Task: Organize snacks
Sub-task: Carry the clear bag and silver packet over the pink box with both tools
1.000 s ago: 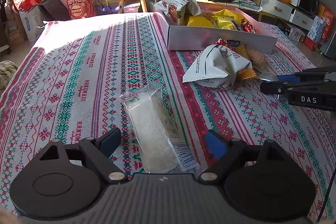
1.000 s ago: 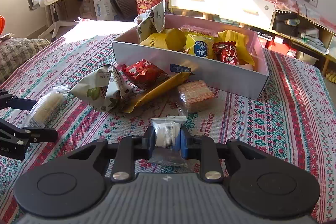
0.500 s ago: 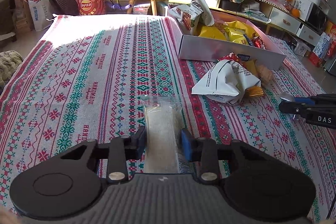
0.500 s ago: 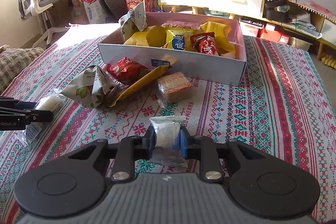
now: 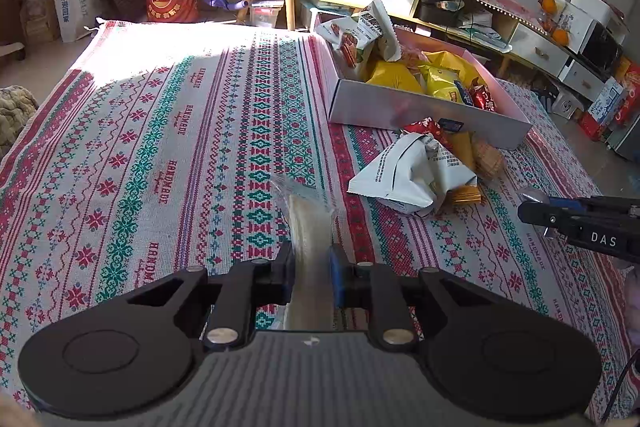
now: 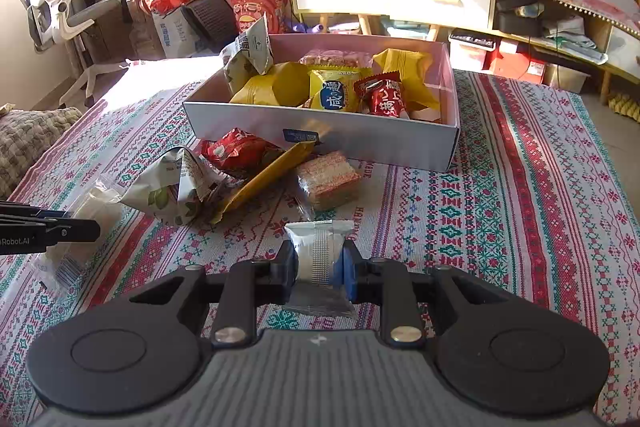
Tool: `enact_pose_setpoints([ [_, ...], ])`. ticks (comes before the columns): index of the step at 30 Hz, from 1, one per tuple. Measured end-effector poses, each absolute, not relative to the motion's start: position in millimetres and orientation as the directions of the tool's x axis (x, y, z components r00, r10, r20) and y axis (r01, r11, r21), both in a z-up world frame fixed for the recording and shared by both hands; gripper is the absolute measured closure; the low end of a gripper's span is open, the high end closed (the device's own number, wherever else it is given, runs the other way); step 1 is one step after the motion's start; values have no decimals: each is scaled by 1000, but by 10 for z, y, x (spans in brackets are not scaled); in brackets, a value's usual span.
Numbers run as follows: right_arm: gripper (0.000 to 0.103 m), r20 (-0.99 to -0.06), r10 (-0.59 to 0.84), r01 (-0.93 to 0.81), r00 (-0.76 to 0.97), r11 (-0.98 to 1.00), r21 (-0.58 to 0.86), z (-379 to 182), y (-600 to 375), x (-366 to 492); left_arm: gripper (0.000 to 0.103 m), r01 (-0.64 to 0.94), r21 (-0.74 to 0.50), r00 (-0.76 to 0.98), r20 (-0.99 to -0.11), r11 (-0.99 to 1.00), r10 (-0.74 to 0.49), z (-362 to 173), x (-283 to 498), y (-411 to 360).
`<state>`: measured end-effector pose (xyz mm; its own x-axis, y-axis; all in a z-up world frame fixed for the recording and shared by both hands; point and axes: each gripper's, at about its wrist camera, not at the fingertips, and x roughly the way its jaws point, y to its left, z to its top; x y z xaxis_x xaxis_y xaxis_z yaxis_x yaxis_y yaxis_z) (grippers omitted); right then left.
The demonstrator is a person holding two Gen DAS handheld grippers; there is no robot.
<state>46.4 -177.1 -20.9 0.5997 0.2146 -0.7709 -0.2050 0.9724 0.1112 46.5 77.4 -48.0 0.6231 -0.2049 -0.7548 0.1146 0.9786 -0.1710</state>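
the left gripper [image 5: 311, 277] has just been closing and its fingers [image 5: 285, 277] now press on a long clear packet [image 5: 310, 223] with a pale bar inside. the packet stands on edge between the fingers, its sealed end tilted up over the patterned cloth [image 5: 160, 155] that covers the bench. in the right wrist view the same packet [image 6: 96, 213] shows at the left edge, with the left gripper's fingers clamped on it.

the right gripper [image 6: 319, 273] is closed on a small white packet [image 6: 318, 251], which is pinched between the two fingers [image 6: 347, 273] with its crimped top edge pointing away from the camera. from the left wrist view the right gripper [image 5: 536, 213] reaches in from the right side, and only a small bit of that packet shows at its tip.

the open box [image 6: 360, 143] sits farther back on the cloth and holds yellow and red snack bags. just in front of it lies a loose cluster: a crumpled white bag [image 6: 176, 183], a red packet [image 6: 234, 151], a long yellow wrapper [image 6: 266, 179] leaning against the box wall, and a clear-wrapped wafer block [image 6: 328, 181]. the wafer block lies near the white packet in the right gripper, but apart from it.
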Motion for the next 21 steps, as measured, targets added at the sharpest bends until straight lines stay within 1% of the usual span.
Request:
enact_pose_setpoints([
  [9,81,-753,219,-166,620,975,147,-112,-1864,538,81,116,-241,656,-710,963,-257,-227,529,714],
  [21,81,-739,201,-72,643,977,202,-27,-2053,795,81,154,-242,681,-676,958,-281,46,734,336],
])
